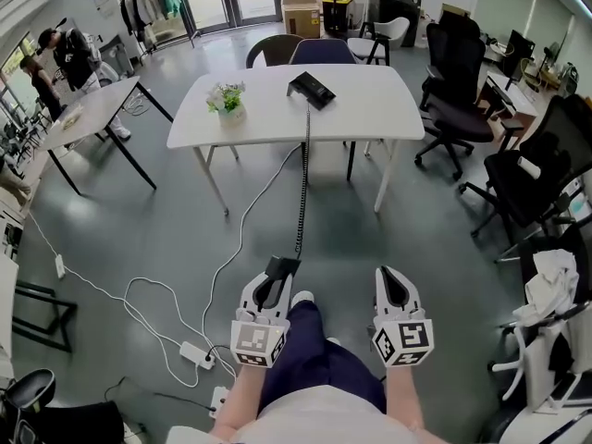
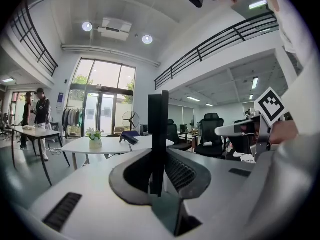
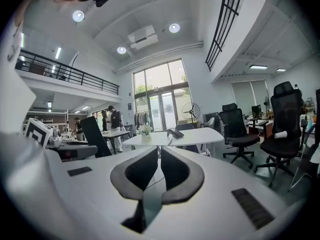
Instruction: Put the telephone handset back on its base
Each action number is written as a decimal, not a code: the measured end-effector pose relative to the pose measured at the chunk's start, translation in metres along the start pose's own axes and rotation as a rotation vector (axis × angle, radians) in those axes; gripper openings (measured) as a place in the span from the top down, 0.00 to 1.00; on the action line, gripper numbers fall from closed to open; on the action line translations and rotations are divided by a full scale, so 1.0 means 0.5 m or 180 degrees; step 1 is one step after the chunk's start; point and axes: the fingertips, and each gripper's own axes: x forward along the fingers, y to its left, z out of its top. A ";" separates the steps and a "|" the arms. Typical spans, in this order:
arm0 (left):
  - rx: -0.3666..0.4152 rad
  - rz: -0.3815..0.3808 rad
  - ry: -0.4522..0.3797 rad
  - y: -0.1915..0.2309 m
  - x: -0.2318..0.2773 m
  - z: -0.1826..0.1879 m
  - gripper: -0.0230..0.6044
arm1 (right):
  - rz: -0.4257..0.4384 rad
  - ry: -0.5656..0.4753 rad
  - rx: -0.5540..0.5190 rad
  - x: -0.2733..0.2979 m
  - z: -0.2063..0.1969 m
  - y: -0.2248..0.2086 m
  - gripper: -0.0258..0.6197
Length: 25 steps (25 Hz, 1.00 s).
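Office, desk [image 1: 370, 109] well ahead | L gripper [image 1: 272, 281] clamped on handset [image 1: 281, 268], cord [image 1: 302, 192] runs to base [image 1: 312, 89] | R gripper [image 1: 396, 287] closed, empty | pickup done; carry + seating on base left

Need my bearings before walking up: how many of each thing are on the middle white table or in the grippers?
telephone handset: 1, held in the left gripper
telephone base: 1
coiled cord: 1
potted plant: 1
Total: 4
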 end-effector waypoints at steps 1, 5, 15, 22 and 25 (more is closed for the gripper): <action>-0.0009 0.0006 0.0014 -0.002 -0.002 -0.003 0.83 | 0.0008 0.0018 0.0010 -0.001 -0.005 -0.001 0.90; -0.0031 0.0058 0.0064 -0.004 -0.003 -0.011 0.83 | 0.0057 0.0048 0.0047 0.005 -0.009 -0.005 0.90; -0.0084 0.0123 0.0105 -0.005 0.041 -0.006 0.83 | 0.0141 0.0089 0.0065 0.047 0.004 -0.035 0.90; -0.0109 0.0164 0.0105 0.035 0.101 0.006 0.83 | 0.0209 0.0067 0.0046 0.126 0.030 -0.048 0.90; -0.0150 0.0179 0.0118 0.061 0.138 0.009 0.83 | 0.0229 0.0082 0.0031 0.168 0.040 -0.054 0.90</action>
